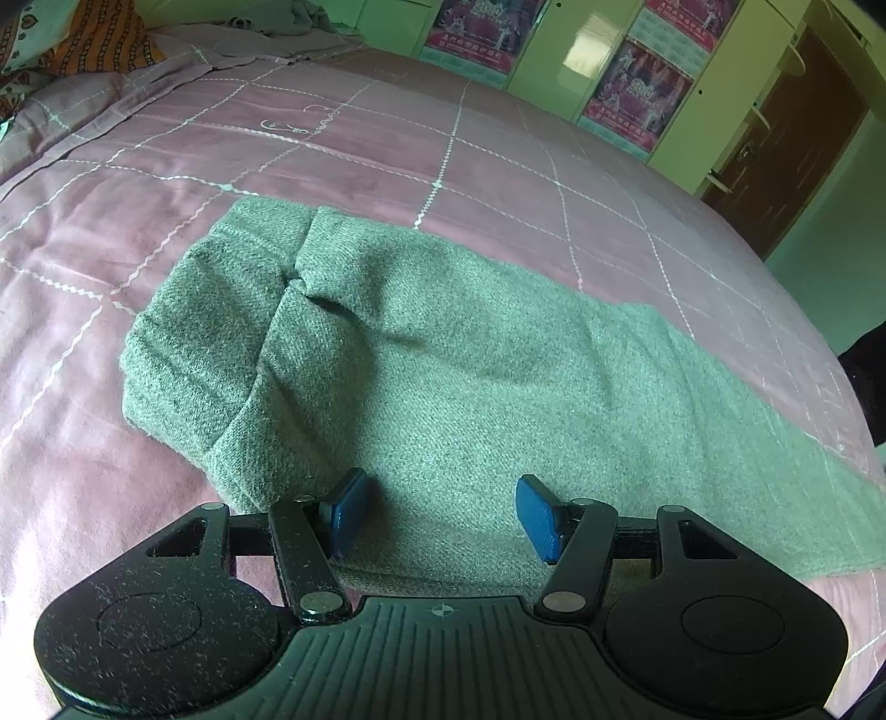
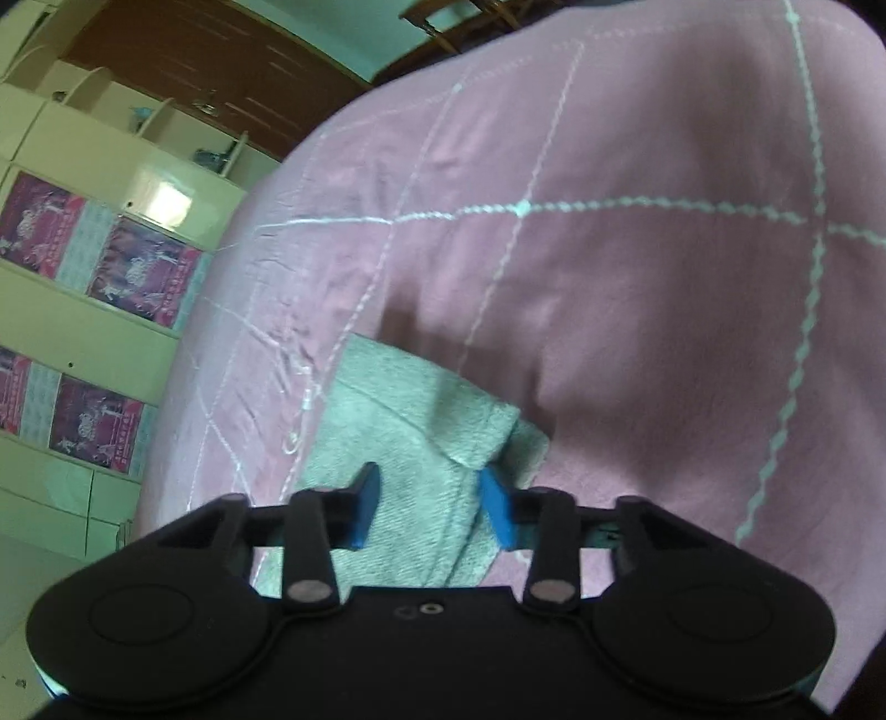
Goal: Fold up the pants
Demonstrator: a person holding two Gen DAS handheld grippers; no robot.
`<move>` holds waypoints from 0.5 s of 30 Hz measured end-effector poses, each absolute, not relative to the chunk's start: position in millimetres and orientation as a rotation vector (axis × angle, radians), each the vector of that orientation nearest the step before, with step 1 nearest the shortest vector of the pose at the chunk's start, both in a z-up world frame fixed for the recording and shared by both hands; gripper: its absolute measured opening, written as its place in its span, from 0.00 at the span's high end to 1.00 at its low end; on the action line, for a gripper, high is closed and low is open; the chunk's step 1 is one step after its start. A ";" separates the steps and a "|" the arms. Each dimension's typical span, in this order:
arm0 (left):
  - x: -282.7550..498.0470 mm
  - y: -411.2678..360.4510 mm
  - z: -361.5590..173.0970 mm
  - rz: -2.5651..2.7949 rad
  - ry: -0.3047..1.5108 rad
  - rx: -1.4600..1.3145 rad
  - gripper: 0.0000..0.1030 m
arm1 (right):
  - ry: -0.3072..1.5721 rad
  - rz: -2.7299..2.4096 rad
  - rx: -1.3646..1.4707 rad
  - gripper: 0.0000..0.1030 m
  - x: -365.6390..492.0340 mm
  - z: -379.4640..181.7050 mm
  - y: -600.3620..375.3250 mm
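A bed fills most of both views, covered by a pink spread crossed with thin white stitched lines. Beyond it stands a pale cupboard with magenta posters on its doors, and beside that a dark brown door. At the far left corner of the bed lie a patterned orange cloth and a crumpled grey-pink sheet.

The pants, grey-green and of a coarse knit, lie flat on the bed in a long band, with one end doubled over into a thicker fold at the left of the left wrist view. In the right wrist view the other end of the pants shows, with one corner turned up.

The left gripper hovers low over the pants with its blue fingers standing well apart, nothing pinched between them. The right gripper has its blue fingers partly apart, either side of the cloth at the end of the pants; the view is blurred, and the pads do not appear to press on the cloth.
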State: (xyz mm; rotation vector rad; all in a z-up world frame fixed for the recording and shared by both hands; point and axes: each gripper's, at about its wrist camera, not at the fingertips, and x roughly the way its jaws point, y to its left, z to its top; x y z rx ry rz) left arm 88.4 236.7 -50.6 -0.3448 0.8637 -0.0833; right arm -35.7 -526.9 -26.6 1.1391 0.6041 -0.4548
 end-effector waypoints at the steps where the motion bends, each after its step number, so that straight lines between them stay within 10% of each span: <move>1: 87.9 236.2 -50.7 -0.084 0.861 -0.343 0.42 | 0.610 -0.447 1.148 0.88 -35.7 -28.3 -527.9; 15: 86.7 239.1 -50.9 -0.093 0.858 -0.349 0.42 | 0.581 -0.425 1.170 0.89 -66.8 -27.4 -527.7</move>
